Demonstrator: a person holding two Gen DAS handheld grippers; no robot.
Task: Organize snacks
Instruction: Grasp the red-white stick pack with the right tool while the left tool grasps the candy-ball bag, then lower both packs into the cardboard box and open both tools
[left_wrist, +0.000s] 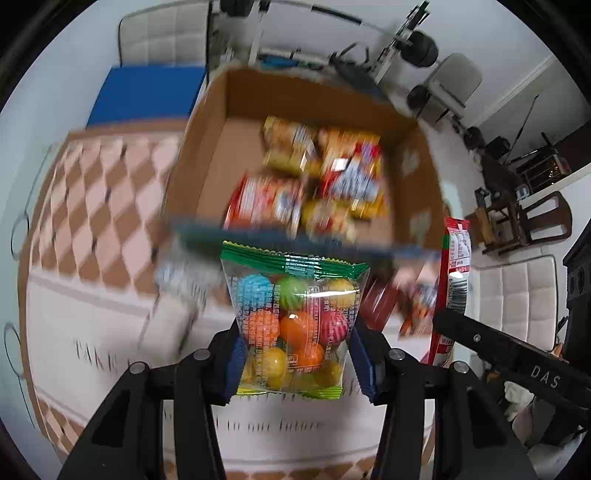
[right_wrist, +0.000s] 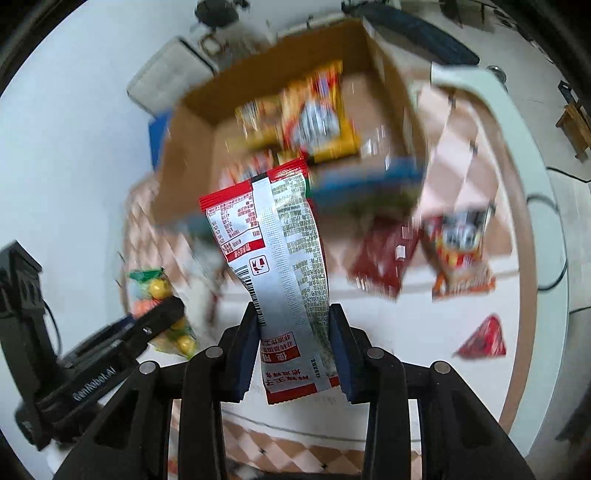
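My left gripper (left_wrist: 293, 354) is shut on a clear bag of coloured gum balls (left_wrist: 295, 317) with a green top, held above the table in front of a cardboard box (left_wrist: 207, 155). The box holds several yellow and red snack packets (left_wrist: 314, 173). My right gripper (right_wrist: 293, 350) is shut on a red and silver snack packet (right_wrist: 280, 251), held upright near the box (right_wrist: 192, 140). The right gripper and its packet also show in the left wrist view (left_wrist: 456, 266). The left gripper with the gum balls shows in the right wrist view (right_wrist: 162, 295).
Loose red snack packets (right_wrist: 458, 247) lie on the checked tablecloth (right_wrist: 465, 173) right of the box, one small red packet (right_wrist: 484, 339) nearer the table edge. A blue board (left_wrist: 147, 92) lies behind the box. Chairs (left_wrist: 517, 288) stand around the table.
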